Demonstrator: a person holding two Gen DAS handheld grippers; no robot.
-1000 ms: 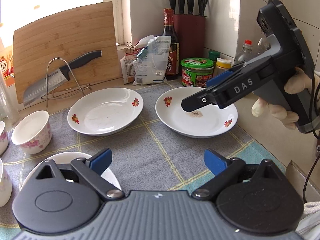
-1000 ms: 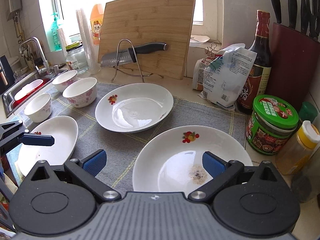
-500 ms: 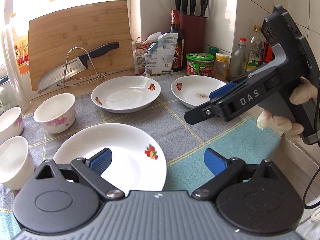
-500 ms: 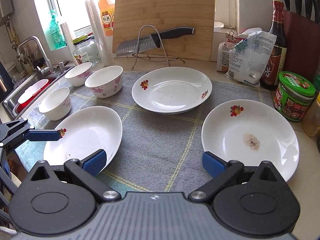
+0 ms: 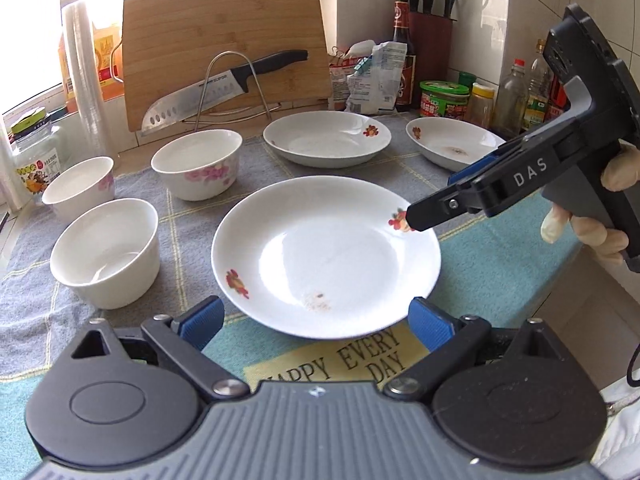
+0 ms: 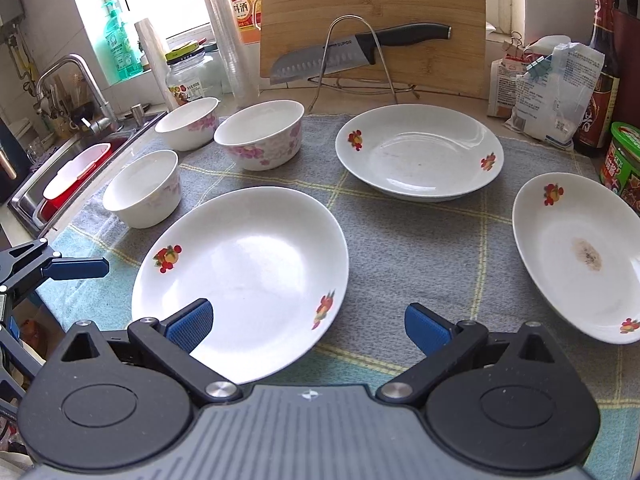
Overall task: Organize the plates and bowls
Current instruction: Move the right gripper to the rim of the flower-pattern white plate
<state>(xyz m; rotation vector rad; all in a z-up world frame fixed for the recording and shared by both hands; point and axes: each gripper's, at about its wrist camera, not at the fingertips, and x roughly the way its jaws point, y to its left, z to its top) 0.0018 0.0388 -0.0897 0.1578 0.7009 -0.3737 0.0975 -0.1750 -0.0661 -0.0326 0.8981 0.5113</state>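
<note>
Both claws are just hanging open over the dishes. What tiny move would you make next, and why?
Probably ease the left claw forward until its open fingers straddle the near rim of the closest plate. That plate sits right ahead of it, and neither it nor the right claw holds anything yet, while three plates lie unstacked on the mat.

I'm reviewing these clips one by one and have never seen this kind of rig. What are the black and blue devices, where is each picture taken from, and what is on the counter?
No robot here: a person holds a two-finger gripper in each hand, each with a fisheye camera looking along its blue-padded fingers. In the left wrist view, the left gripper sits at the bottom and the right gripper reaches in, held by a gloved hand. The right wrist view shows the right gripper from its own camera. Both are open and hold nothing. On the grey checked cloth lie three flowered plates: near, far and stained, plus three bowls. A knife rests on a rack behind.
</note>
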